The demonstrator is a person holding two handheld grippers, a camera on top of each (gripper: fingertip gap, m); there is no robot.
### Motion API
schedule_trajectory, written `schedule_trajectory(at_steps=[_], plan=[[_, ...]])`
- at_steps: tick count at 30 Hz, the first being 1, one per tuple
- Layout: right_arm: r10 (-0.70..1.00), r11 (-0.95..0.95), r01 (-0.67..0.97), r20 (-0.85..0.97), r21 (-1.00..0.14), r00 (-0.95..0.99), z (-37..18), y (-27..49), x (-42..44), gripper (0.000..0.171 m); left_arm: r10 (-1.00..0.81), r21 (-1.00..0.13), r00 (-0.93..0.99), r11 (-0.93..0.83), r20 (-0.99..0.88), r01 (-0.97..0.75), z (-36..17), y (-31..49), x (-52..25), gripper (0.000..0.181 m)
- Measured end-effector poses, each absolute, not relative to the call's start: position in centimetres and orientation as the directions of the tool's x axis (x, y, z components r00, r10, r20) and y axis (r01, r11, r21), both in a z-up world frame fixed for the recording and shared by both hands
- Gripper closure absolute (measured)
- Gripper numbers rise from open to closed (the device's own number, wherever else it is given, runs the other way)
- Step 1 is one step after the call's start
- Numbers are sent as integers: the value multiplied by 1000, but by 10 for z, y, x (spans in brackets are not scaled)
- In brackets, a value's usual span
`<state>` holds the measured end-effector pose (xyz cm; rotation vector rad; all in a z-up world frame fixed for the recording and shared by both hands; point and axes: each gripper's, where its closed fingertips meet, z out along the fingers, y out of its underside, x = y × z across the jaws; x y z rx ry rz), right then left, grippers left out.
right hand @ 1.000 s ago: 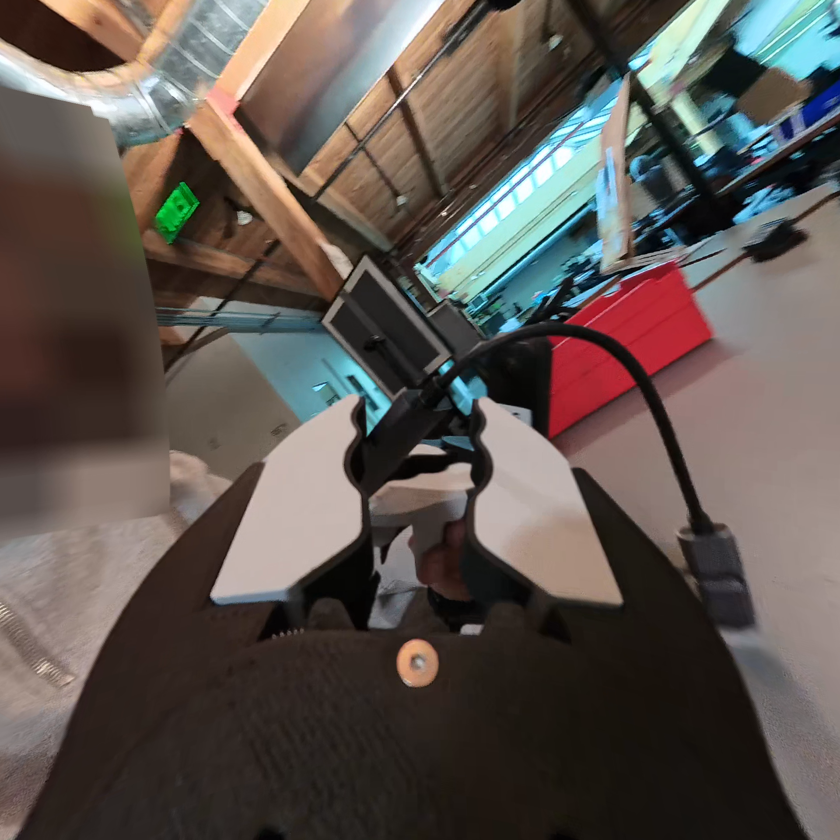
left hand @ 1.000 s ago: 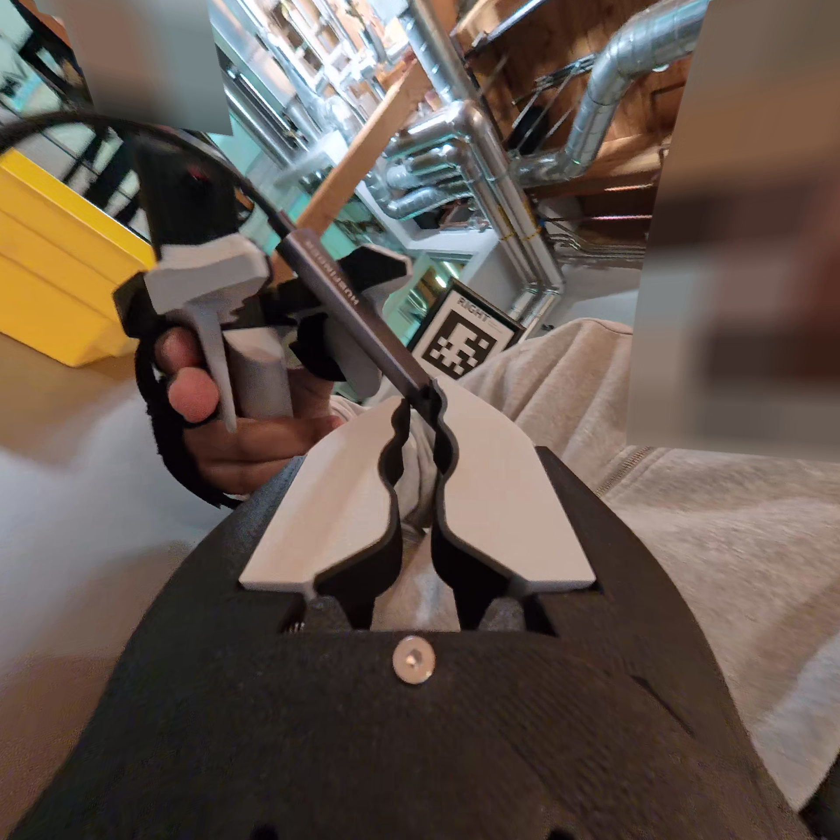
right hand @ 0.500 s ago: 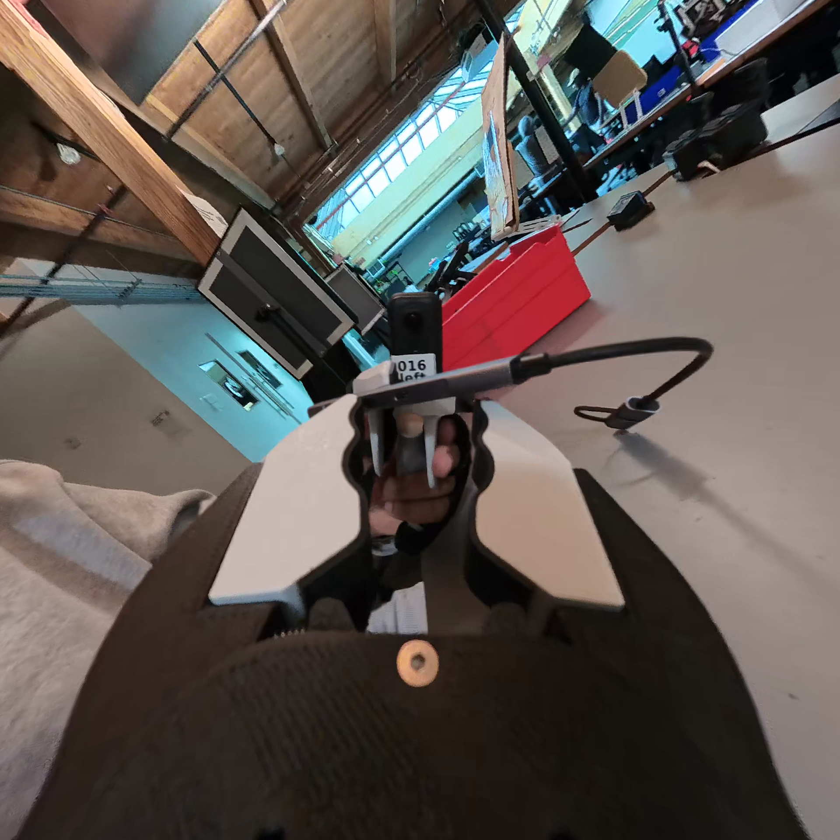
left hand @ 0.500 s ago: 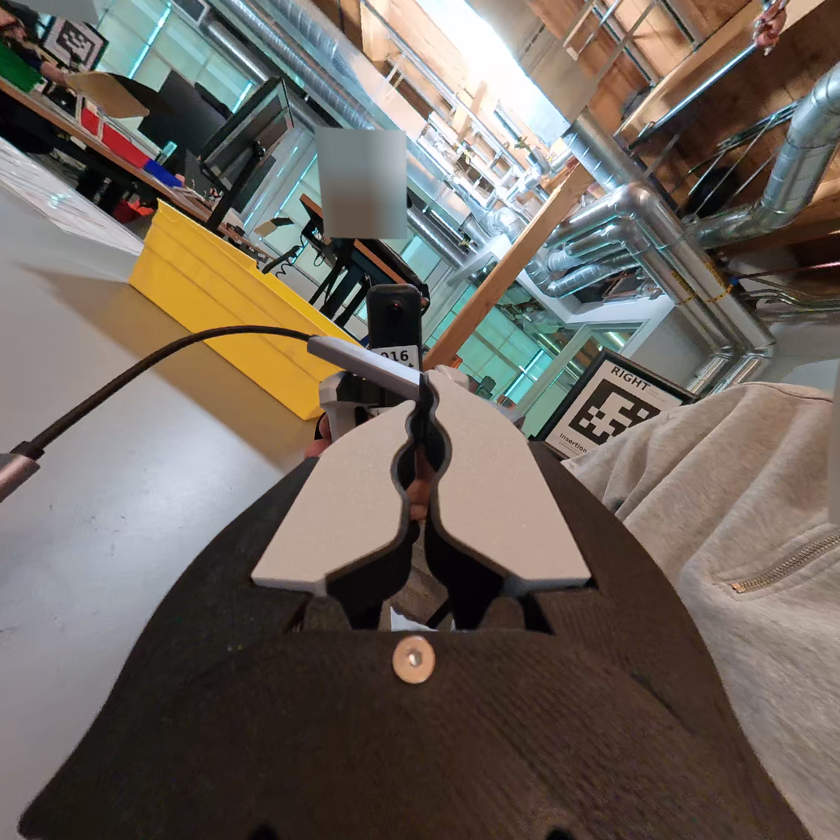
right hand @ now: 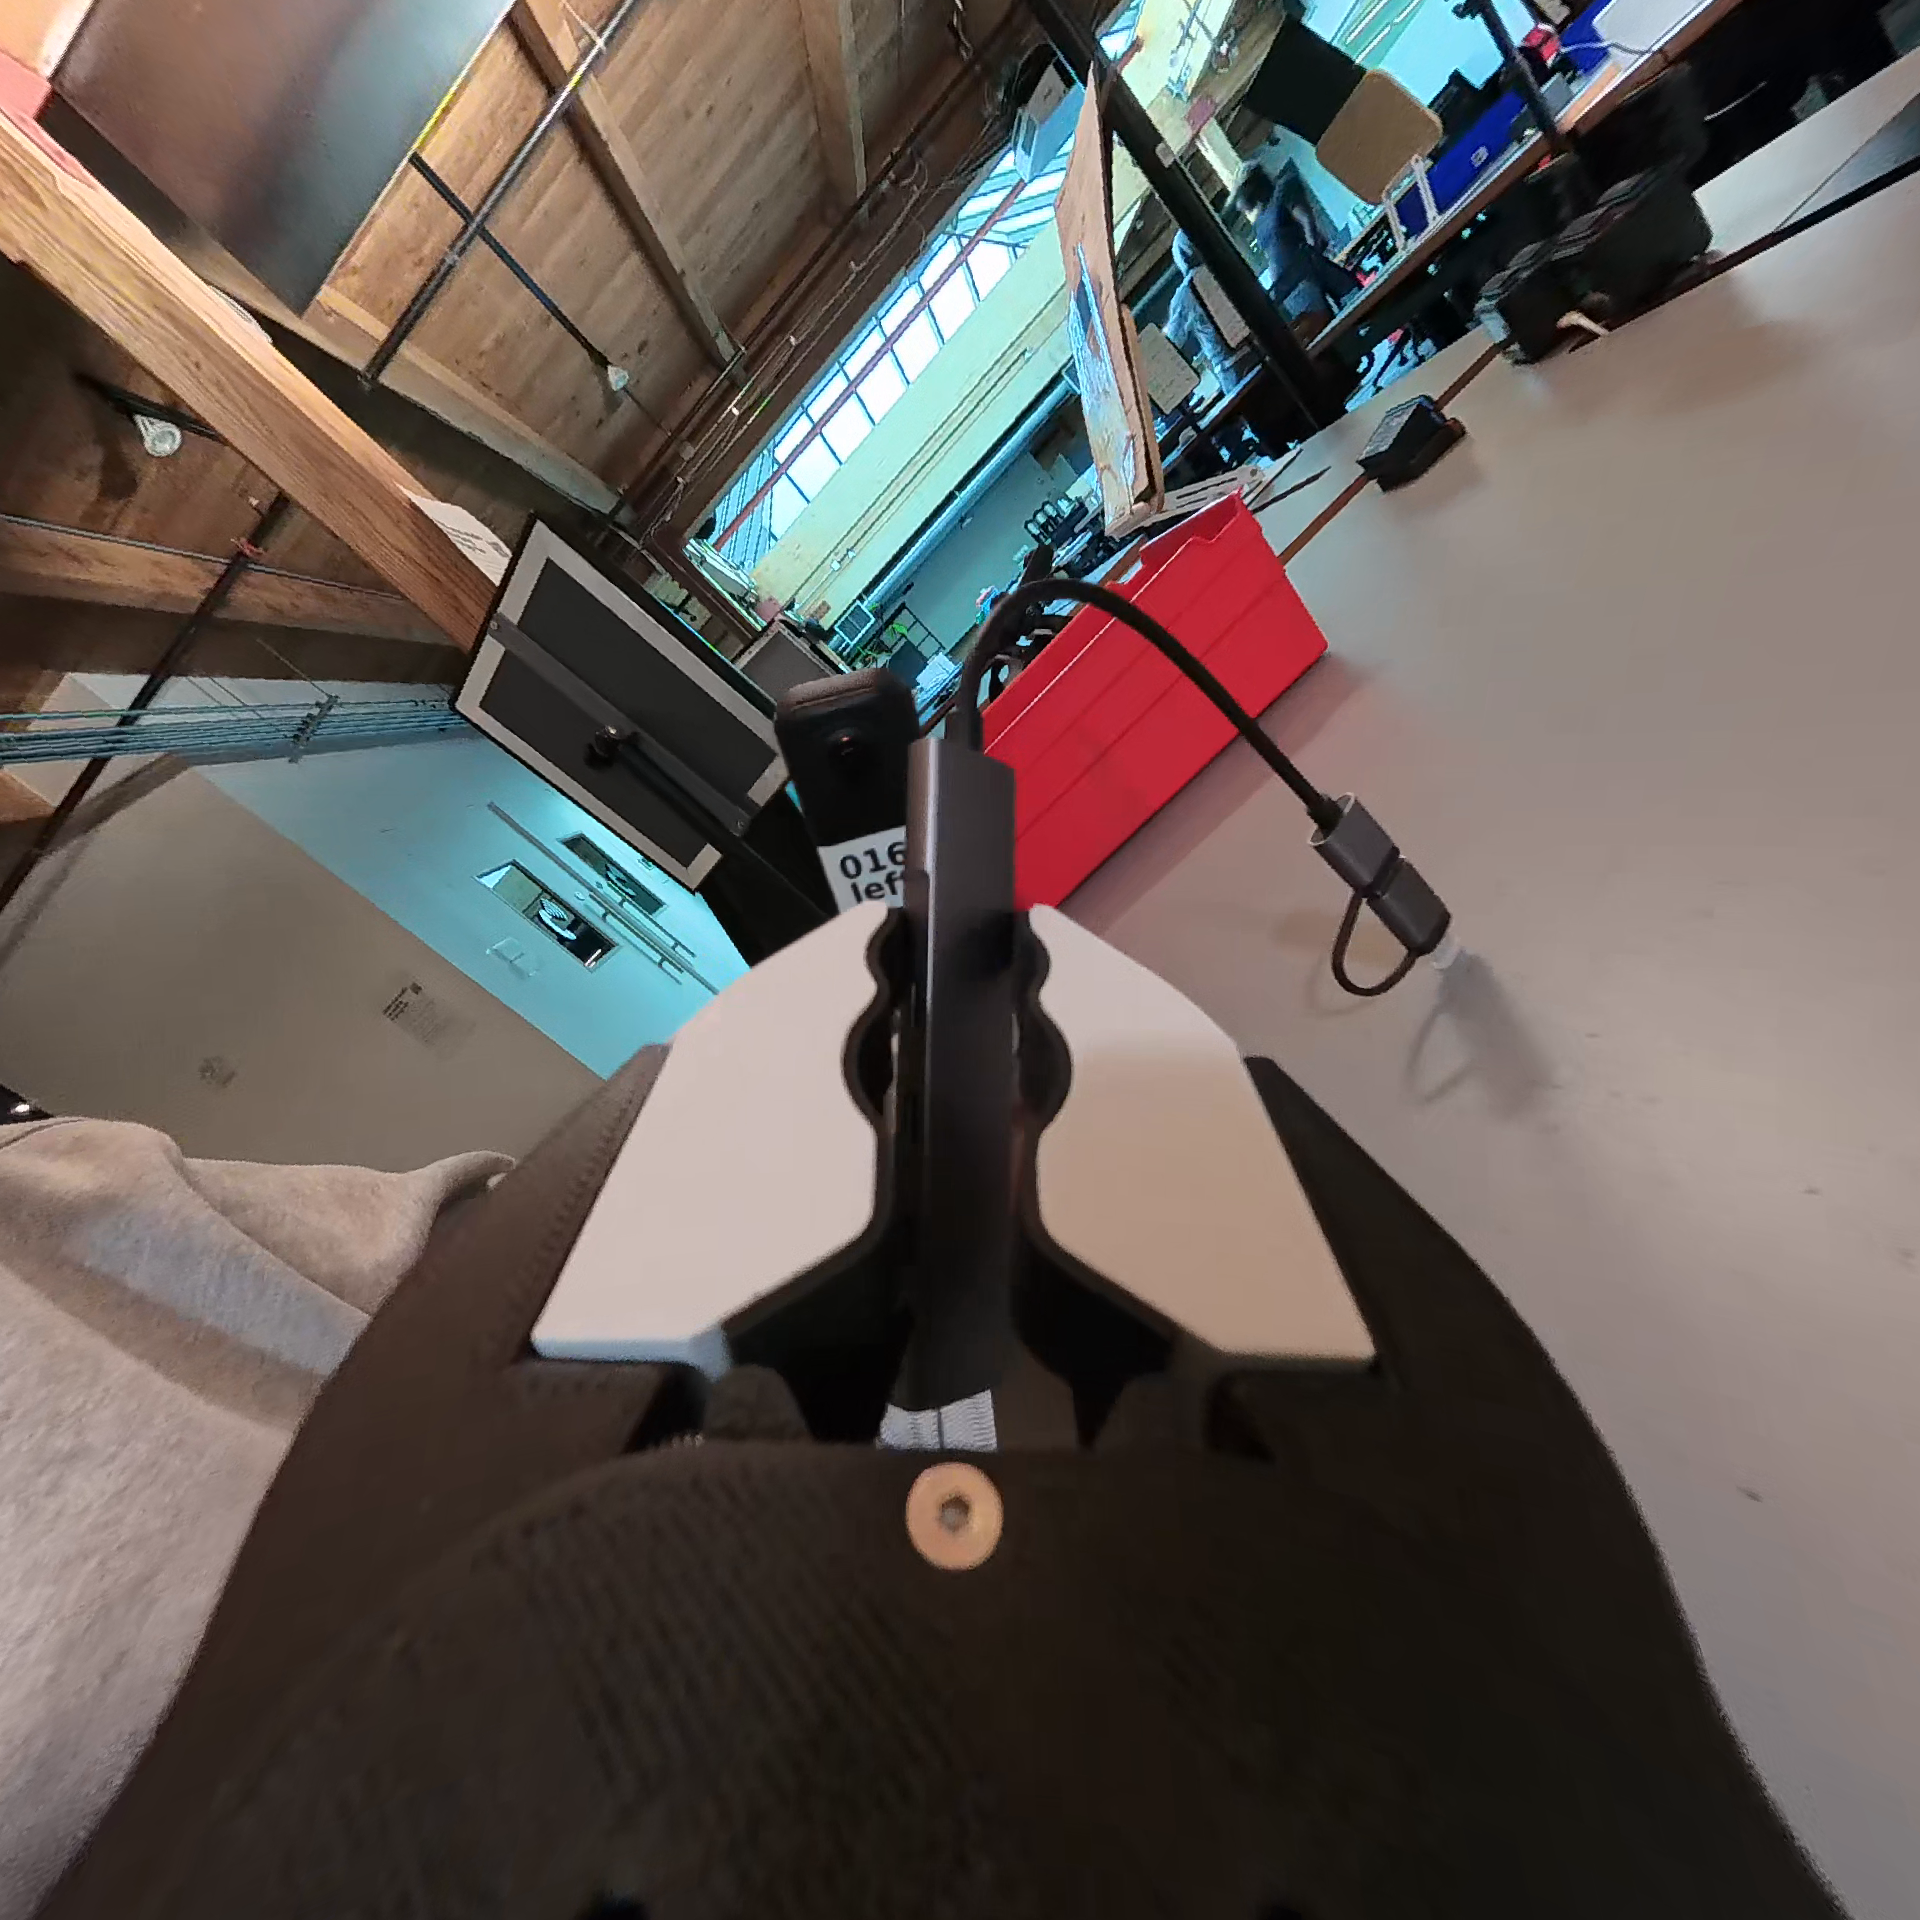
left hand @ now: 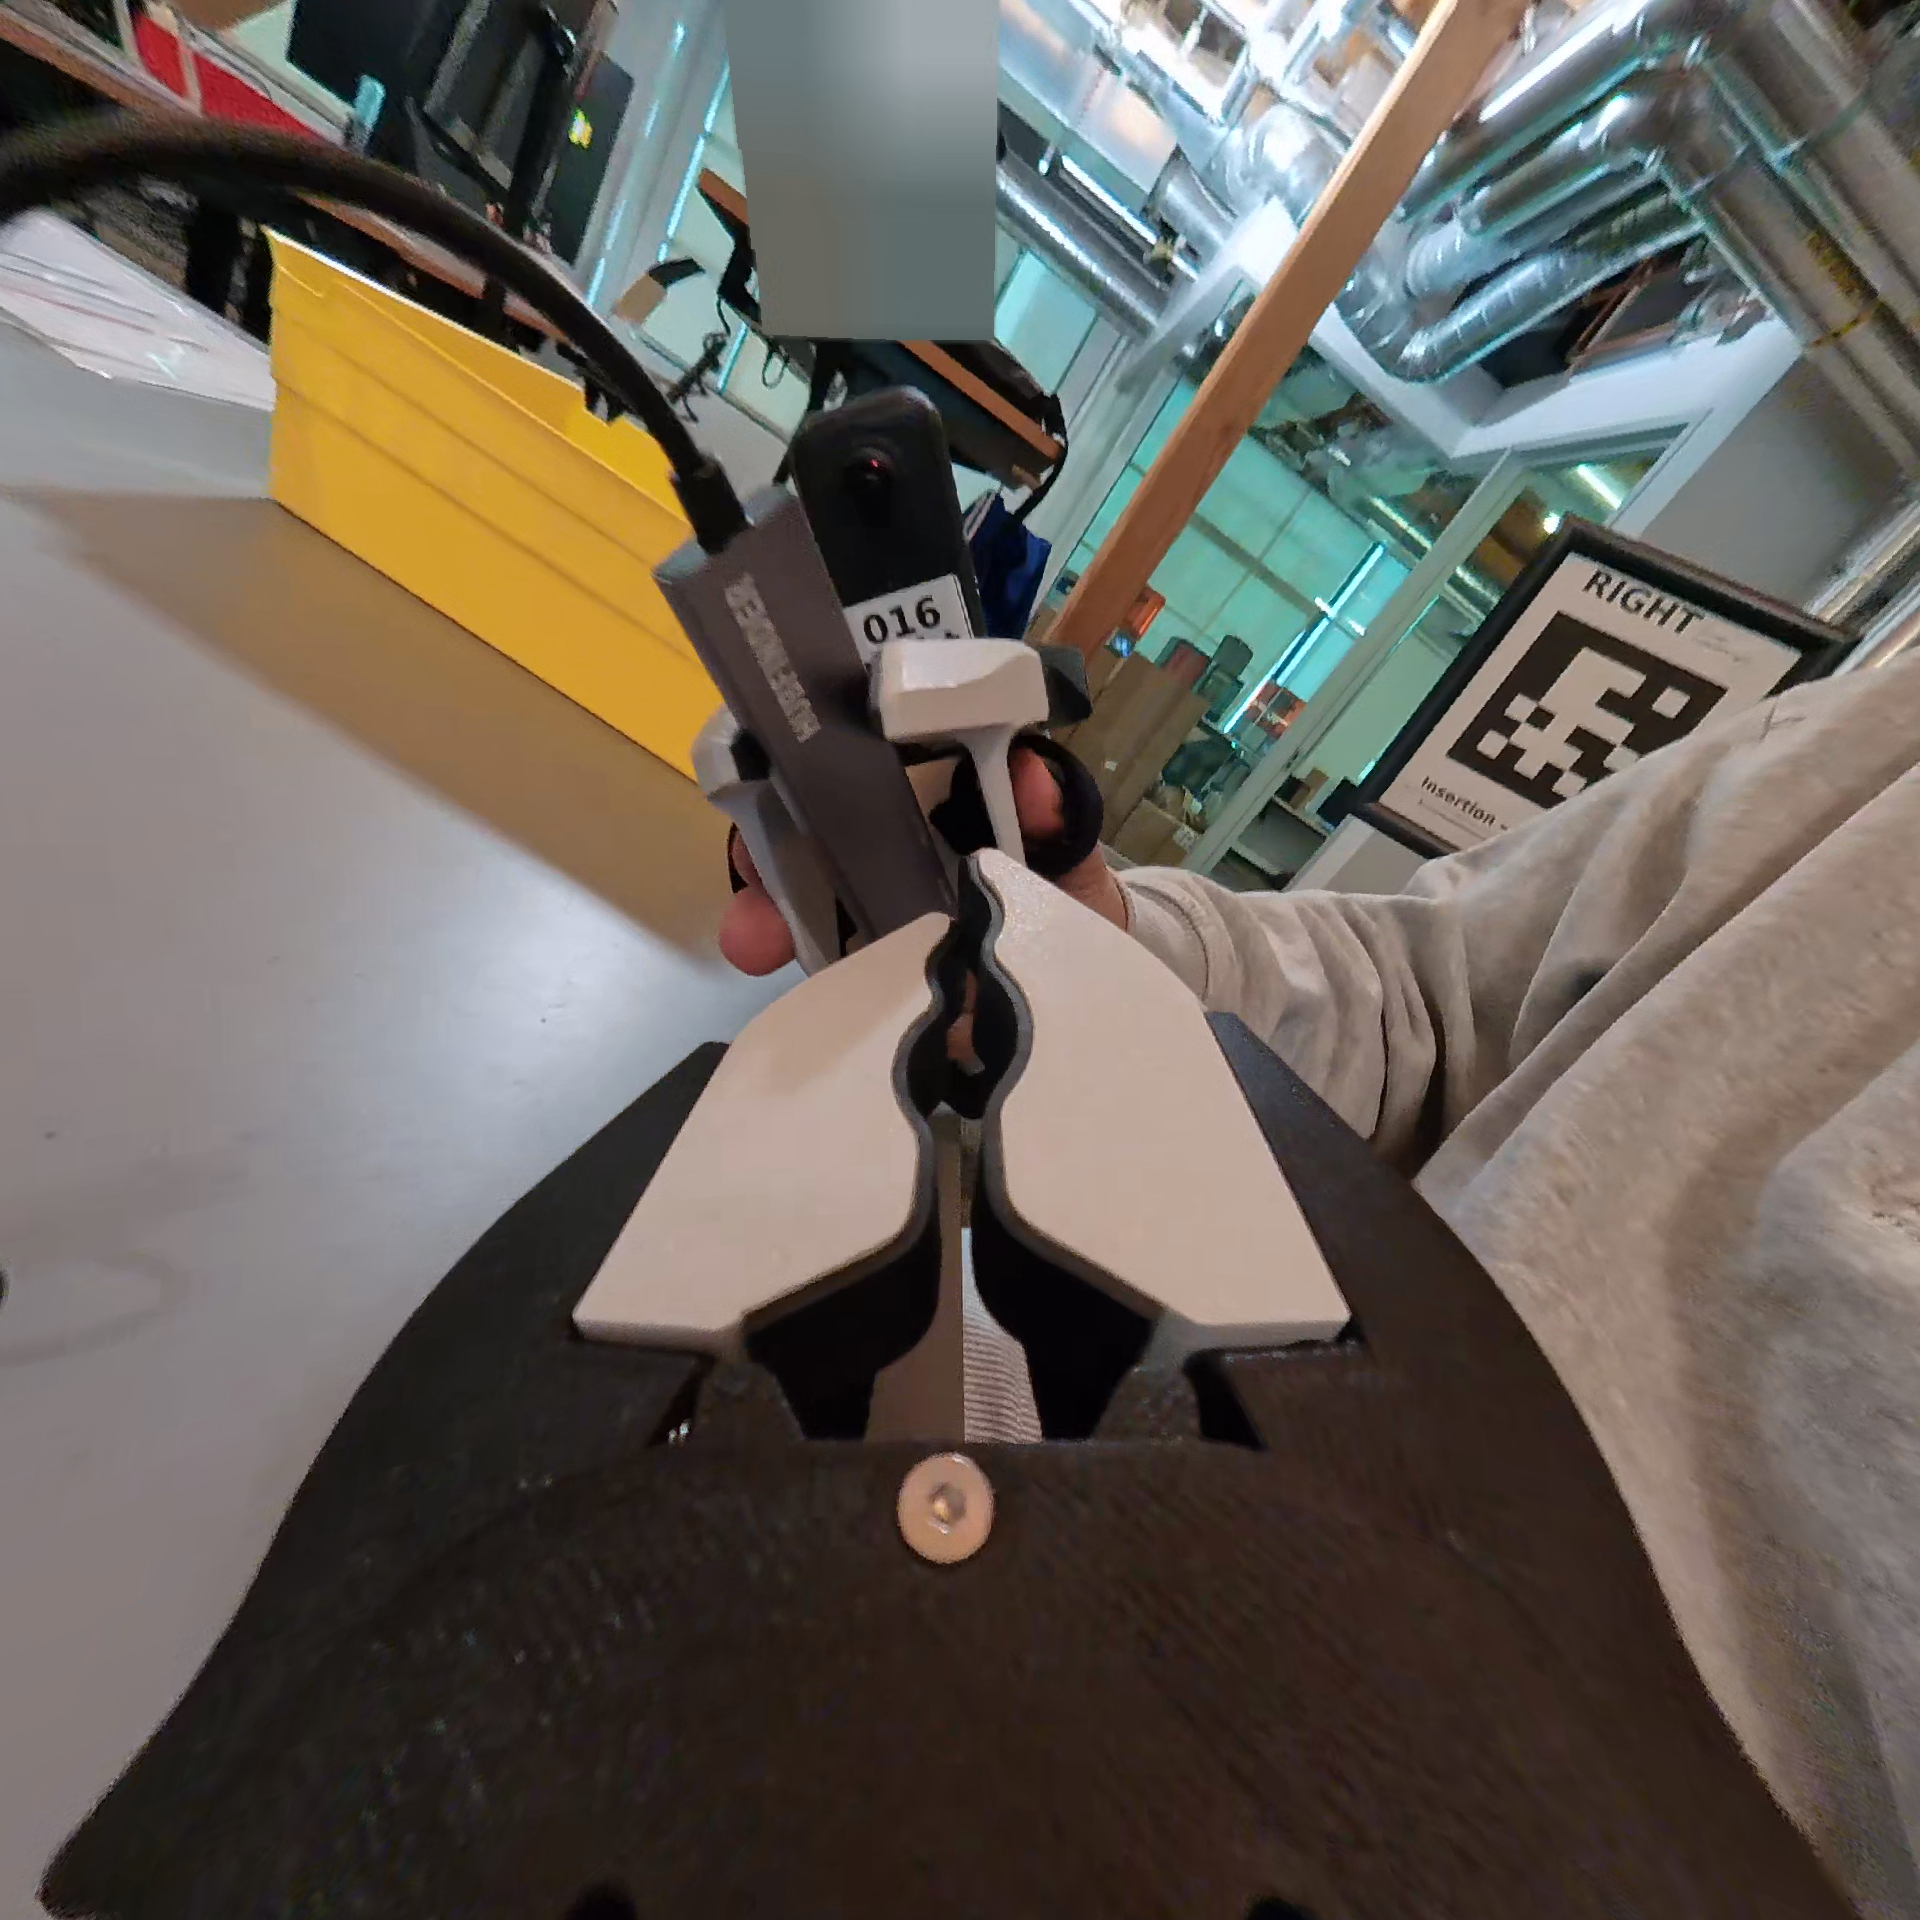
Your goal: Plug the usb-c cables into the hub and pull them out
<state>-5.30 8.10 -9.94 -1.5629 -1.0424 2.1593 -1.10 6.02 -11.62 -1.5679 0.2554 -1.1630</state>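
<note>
Left view: the left gripper [left hand: 971, 914] is clenched low in the centre, apparently pinching the lower end of the hub [left hand: 800, 727]. The hub was lying flat half a second ago and now stands steeply. The right gripper [left hand: 883, 821] straddles it.

Right view: the right gripper [right hand: 951, 935], open a moment ago, is now clamped along the hub [right hand: 961, 1039]. The cable [right hand: 1143, 644] loops right and its plug [right hand: 1382, 894] dangles just above the bench [right hand: 1558, 727]. The hub looks braced, but I see nothing plugged in yet.
</note>
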Motion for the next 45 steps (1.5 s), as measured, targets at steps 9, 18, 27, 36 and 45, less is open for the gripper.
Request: schedule_trajectory(at_steps=[9, 18, 27, 36, 45], plan=[[634, -702, 140, -702, -699, -324, -103, 93, -54, 148, -649, -805, 509, -303, 566, 510, -107, 63, -44, 181], [627, -677, 149, -671, -720, -396, -94, 79, -51, 154, -664, -804, 483, -333, 571, 492, -112, 64, -36, 181], [567, -683, 209, -688, -700, -452, -93, 65, -51, 155, -697, -791, 452, -281, 557, 543, -99, 61, -35, 162], [563, -593, 307, -656, -744, -503, -101, 38, -49, 156, -723, -764, 419, -232, 550, 603, -85, 55, -47, 158], [673, -599, 241, -643, -764, -364, -111, 66, -56, 142, -692, -727, 438, -186, 574, 661, -78, 56, -75, 174]])
